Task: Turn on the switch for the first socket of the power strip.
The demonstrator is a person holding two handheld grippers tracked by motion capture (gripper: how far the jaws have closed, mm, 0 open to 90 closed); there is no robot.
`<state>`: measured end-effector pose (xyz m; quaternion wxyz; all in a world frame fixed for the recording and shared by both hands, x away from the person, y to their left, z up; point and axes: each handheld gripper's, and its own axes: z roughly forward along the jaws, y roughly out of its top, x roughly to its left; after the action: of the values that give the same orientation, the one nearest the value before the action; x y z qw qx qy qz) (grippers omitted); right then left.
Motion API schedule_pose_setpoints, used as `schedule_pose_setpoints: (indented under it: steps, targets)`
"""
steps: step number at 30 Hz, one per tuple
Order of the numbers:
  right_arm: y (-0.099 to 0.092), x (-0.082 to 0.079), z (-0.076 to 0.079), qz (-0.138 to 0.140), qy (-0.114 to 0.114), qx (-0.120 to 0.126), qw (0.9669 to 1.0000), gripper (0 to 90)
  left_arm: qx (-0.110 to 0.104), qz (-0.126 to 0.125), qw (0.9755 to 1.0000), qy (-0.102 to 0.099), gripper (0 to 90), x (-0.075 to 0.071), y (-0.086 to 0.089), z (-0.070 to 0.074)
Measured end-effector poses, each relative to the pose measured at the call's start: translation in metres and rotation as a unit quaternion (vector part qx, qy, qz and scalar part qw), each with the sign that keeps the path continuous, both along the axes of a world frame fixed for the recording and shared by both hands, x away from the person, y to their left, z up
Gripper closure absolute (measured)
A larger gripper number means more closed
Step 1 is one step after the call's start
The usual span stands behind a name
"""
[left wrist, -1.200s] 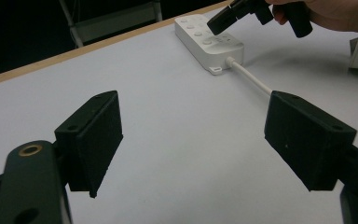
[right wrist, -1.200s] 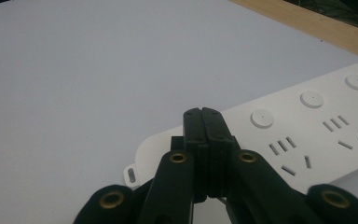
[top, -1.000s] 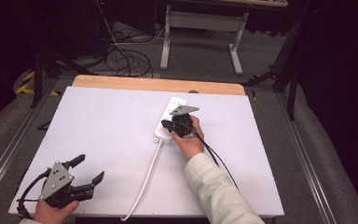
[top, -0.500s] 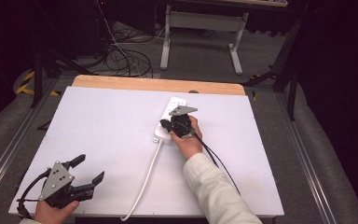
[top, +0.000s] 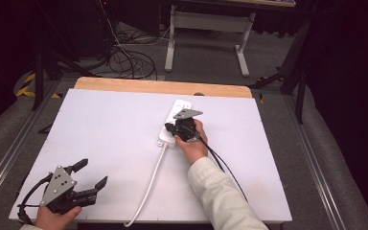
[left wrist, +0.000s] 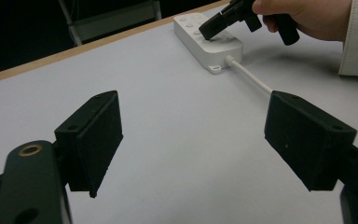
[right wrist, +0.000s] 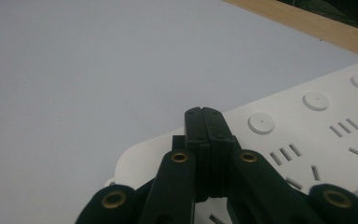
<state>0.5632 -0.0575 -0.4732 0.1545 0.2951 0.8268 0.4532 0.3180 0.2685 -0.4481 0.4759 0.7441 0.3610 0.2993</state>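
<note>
A white power strip (top: pixel 182 105) lies at the far middle of the white table (top: pixel 100 124), and its white cable (top: pixel 151 184) runs toward the front edge. My right gripper (top: pixel 168 128) is shut with nothing between its jaws. Its joined tips point down at the strip's top face near the cable end. In the right gripper view the shut tips (right wrist: pixel 204 114) sit just short of a row of round buttons (right wrist: pixel 261 122) on the strip (right wrist: pixel 307 135). My left gripper (top: pixel 92 172) hovers open and empty at the front left. Its view shows the strip (left wrist: pixel 189 23) and the right gripper (left wrist: pixel 206 31) far ahead.
A wooden strip (top: pixel 163 86) borders the table's far edge. Beyond it, a metal desk frame (top: pixel 172 33) and loose floor cables (top: pixel 129 57) stand in the dark. The right gripper's black cable (top: pixel 225 167) trails back across the table beside a white sleeve (top: pixel 220 196).
</note>
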Motion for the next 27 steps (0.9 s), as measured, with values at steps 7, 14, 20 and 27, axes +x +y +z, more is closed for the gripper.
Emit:
schedule_pose_setpoints:
  steps: [7,14,20,27]
  targets:
    - [0.0002,0.0004,-0.001,-0.002,0.004,0.001,1.0,90.0,-0.001,0.001,1.0,0.001,20.0,0.0003,0.0002,-0.0002]
    - [0.0011,-0.0001,-0.0008,-0.003,0.003,-0.006,1.0,90.0,0.003,0.0,1.0,0.0,19.9,0.0006,0.0004,-0.0002]
    - [0.002,0.0,-0.0007,-0.002,0.002,-0.01,0.9999,90.0,0.004,0.001,1.0,0.001,19.9,0.0008,0.0006,-0.0003]
    - [0.0031,-0.0002,-0.0003,-0.001,0.0,-0.017,0.9998,90.0,0.004,0.002,1.0,0.001,19.9,0.0008,0.0003,-0.0003]
